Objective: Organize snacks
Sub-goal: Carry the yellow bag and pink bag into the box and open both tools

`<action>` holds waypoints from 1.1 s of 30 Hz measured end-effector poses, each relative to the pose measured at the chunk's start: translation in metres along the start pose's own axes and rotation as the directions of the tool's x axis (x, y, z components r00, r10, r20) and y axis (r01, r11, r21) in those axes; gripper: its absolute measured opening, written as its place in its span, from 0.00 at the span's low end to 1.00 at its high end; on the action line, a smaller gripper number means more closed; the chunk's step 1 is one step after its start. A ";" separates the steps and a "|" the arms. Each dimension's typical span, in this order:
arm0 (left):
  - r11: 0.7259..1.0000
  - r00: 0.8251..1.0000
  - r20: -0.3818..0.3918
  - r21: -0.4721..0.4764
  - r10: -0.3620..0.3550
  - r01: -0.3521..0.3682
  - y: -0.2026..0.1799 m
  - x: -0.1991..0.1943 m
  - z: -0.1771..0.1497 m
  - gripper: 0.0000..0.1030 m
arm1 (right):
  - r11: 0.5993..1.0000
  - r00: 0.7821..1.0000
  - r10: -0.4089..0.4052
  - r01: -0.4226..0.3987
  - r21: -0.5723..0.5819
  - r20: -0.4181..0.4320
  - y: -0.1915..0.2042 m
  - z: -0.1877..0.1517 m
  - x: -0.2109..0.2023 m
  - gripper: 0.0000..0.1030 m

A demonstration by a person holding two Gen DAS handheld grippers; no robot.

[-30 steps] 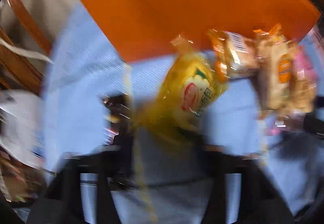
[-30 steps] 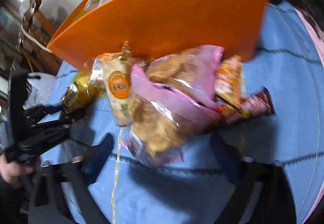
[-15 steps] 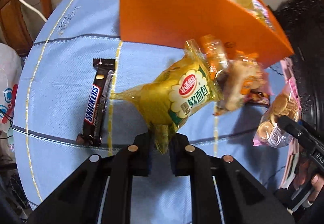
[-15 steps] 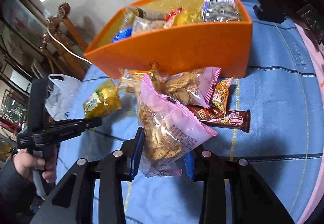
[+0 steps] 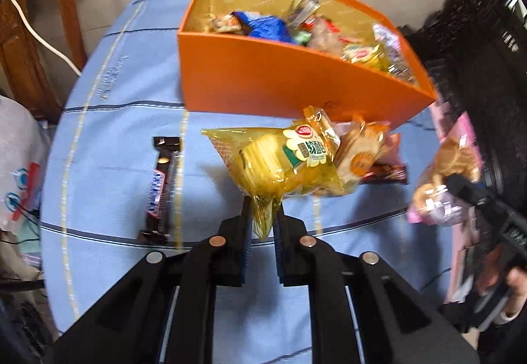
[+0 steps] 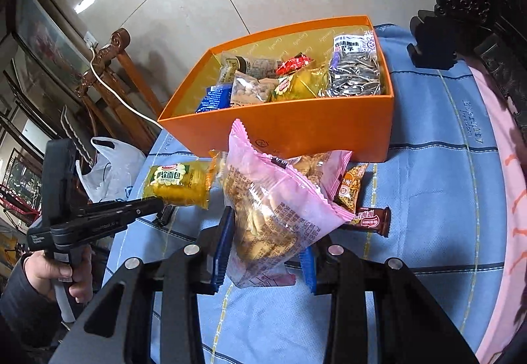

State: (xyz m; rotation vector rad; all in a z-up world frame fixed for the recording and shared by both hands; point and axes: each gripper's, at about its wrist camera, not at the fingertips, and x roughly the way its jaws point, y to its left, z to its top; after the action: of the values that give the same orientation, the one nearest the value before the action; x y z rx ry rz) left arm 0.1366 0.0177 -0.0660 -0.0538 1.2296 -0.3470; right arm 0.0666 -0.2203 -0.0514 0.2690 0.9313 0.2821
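My left gripper (image 5: 262, 219) is shut on the sealed tail of a yellow bread packet (image 5: 280, 163) and holds it above the blue cloth, in front of the orange box (image 5: 280, 84). The packet also shows in the right wrist view (image 6: 179, 183). My right gripper (image 6: 266, 252) is shut on a pink cookie bag (image 6: 273, 209), lifted in front of the same box (image 6: 296, 127). The box holds several snack packs, among them sunflower seeds (image 6: 354, 74). The pink bag shows at the right of the left wrist view (image 5: 441, 173).
A Snickers bar (image 5: 161, 189) lies on the blue striped cloth (image 5: 108, 140) at the left. A second pink bag (image 6: 326, 169), an orange packet (image 6: 350, 186) and a brown bar (image 6: 369, 219) lie by the box front. A white plastic bag (image 6: 108, 169) and wooden chairs stand beyond the table edge.
Both grippers have risen with their packs, so the inside of the orange box now shows. The yellow packet has swung to lie more level.
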 end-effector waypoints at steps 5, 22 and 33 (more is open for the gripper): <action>0.999 0.998 -0.067 -0.043 0.021 -0.024 0.014 0.028 -0.009 0.08 | 1.000 0.999 0.003 -0.003 0.009 -0.033 -0.001 -0.008 0.009 0.35; 0.999 0.983 0.177 -0.022 -0.041 0.045 -0.001 -0.068 0.029 0.06 | 0.999 0.998 0.039 -0.038 -0.018 0.039 0.004 0.021 -0.008 0.35; 0.999 0.951 0.308 0.019 -0.037 0.032 -0.037 -0.088 0.130 0.06 | 0.998 0.966 -0.023 0.038 -0.056 0.256 0.013 0.138 -0.031 0.37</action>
State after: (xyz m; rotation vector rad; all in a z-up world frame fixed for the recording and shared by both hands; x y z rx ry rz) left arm 0.2237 -0.0109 0.0666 -0.1138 0.9173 -0.3627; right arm 0.1604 -0.2338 0.0551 0.2291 0.6707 0.2399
